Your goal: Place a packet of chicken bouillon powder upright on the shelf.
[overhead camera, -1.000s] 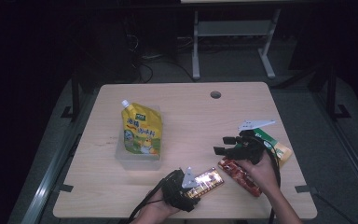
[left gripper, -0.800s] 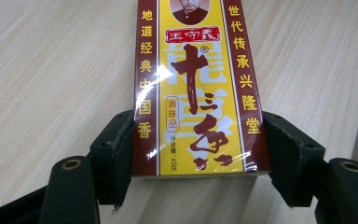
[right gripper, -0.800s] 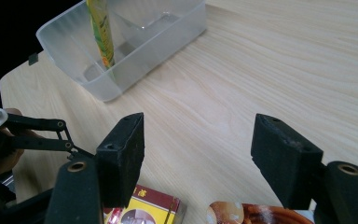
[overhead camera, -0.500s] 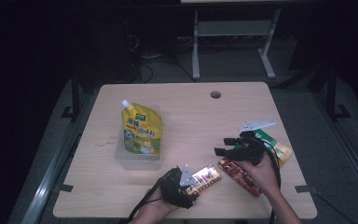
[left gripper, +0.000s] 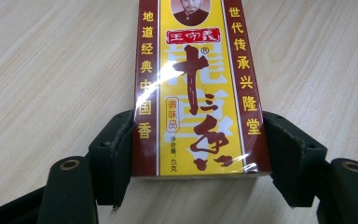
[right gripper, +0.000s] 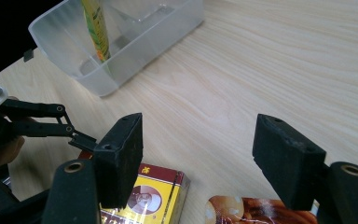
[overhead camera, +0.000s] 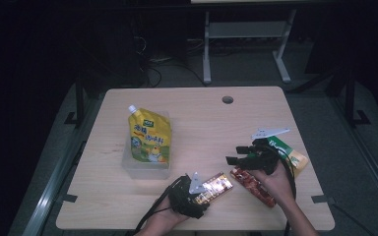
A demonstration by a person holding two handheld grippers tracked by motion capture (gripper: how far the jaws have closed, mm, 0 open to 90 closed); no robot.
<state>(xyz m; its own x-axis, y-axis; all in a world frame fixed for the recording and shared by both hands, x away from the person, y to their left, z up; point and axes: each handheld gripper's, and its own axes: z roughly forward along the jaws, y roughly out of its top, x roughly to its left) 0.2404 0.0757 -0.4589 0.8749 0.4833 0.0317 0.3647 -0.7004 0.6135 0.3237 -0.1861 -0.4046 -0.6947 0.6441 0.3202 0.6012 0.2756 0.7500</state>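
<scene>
Two hand-held grippers work at one wooden table point(overhead camera: 197, 113), and five things lie on it.

The left gripper point(overhead camera: 204, 192), at about six o'clock on the table, has its jaws around one yellow-and-red box point(left gripper: 198, 88). The pads sit against both long sides of the box, which lies flat on the wood and points toward two o'clock.

The right gripper point(overhead camera: 234, 155), near four o'clock, stands wide with nothing between its jaws. Under that hand lies one red snack packet point(overhead camera: 253, 187), just beside the box's far end.

One clear plastic tub point(overhead camera: 145, 167) sits at about nine o'clock, with one yellow spouted pouch point(overhead camera: 149, 135) standing in it. One green-and-yellow packet point(overhead camera: 290, 153) lies at the table's right edge.
</scene>
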